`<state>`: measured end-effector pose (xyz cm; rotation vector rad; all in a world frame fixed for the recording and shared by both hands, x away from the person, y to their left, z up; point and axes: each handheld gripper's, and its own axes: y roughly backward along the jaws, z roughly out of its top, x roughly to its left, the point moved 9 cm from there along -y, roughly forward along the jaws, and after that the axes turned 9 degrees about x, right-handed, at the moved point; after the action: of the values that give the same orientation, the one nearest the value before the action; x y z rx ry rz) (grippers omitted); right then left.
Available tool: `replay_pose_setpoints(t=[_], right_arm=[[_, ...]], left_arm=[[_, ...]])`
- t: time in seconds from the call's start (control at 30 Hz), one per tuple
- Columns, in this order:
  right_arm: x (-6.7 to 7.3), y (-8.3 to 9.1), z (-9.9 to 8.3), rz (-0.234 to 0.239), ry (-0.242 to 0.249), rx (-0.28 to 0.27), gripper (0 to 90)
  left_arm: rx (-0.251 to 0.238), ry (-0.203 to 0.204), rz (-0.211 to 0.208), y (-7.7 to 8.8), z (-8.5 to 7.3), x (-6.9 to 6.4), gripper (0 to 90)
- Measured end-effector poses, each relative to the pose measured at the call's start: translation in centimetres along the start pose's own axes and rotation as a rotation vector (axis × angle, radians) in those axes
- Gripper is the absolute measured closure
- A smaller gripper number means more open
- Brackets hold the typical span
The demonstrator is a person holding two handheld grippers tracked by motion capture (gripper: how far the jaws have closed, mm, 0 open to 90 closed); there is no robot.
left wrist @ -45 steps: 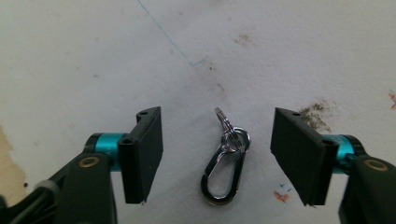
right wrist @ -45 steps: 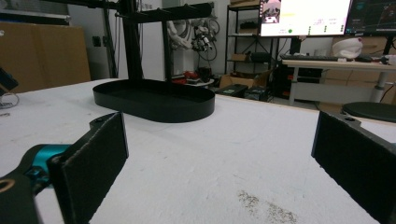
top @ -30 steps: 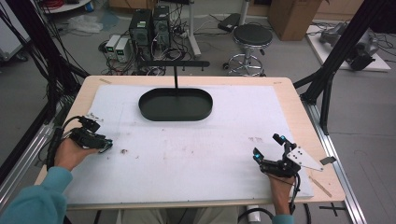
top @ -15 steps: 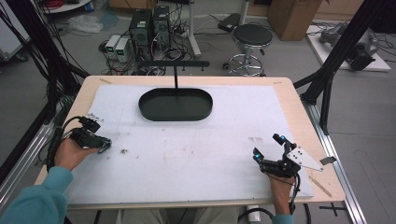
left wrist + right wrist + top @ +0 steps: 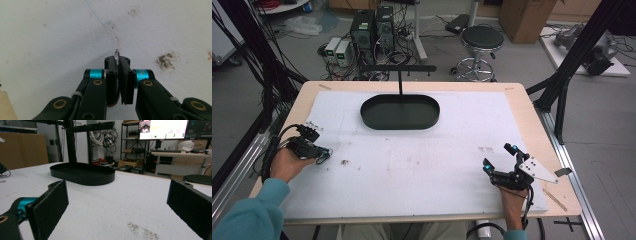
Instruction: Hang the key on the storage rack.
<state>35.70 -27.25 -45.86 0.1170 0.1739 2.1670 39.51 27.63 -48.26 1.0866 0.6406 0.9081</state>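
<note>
My left gripper (image 5: pixel 323 156) lies low on the white mat at the left, a hand in a teal sleeve behind it. In the left gripper view its jaws (image 5: pixel 117 61) have just been closing and now stand shut on a thin silvery ring (image 5: pixel 116 53), whose top edge pokes out above the pads. My right gripper (image 5: pixel 498 156) rests at the front right with its jaws wide apart; in the right gripper view the two black pads (image 5: pixel 53 202) frame bare mat with nothing between them. A black oval tray (image 5: pixel 400 123) with a T-shaped stand (image 5: pixel 399 68) sits at the back centre.
The white mat (image 5: pixel 422 165) covers most of the wooden table and has a few brown smudges (image 5: pixel 345 162). The tray (image 5: pixel 82 177) lies straight ahead of the right gripper. Black frame posts (image 5: pixel 562 75) stand beside the table's right edge.
The left gripper's jaws have drawn together. Neither hand has shifted on the mat, and the right gripper stays as wide as before.
</note>
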Motion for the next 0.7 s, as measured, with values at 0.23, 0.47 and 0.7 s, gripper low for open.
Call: replay_pose_setpoints(t=[0.23,0.47,0.7], right_arm=[[0.0,-0.01,0.01,0.0,-0.001,-0.002,2.9],[0.0,-0.01,0.02,0.0,-0.002,-0.002,2.9],[0.0,-0.01,0.02,-0.001,-0.002,-0.002,2.9]], left_arm=[[0.005,-0.009,-0.009,0.09,0.4,-0.22,84.8],[0.017,-0.018,-0.009,-0.04,0.33,-0.15,86.7],[0.019,-0.017,-0.021,-0.07,0.31,-0.35,87.4]])
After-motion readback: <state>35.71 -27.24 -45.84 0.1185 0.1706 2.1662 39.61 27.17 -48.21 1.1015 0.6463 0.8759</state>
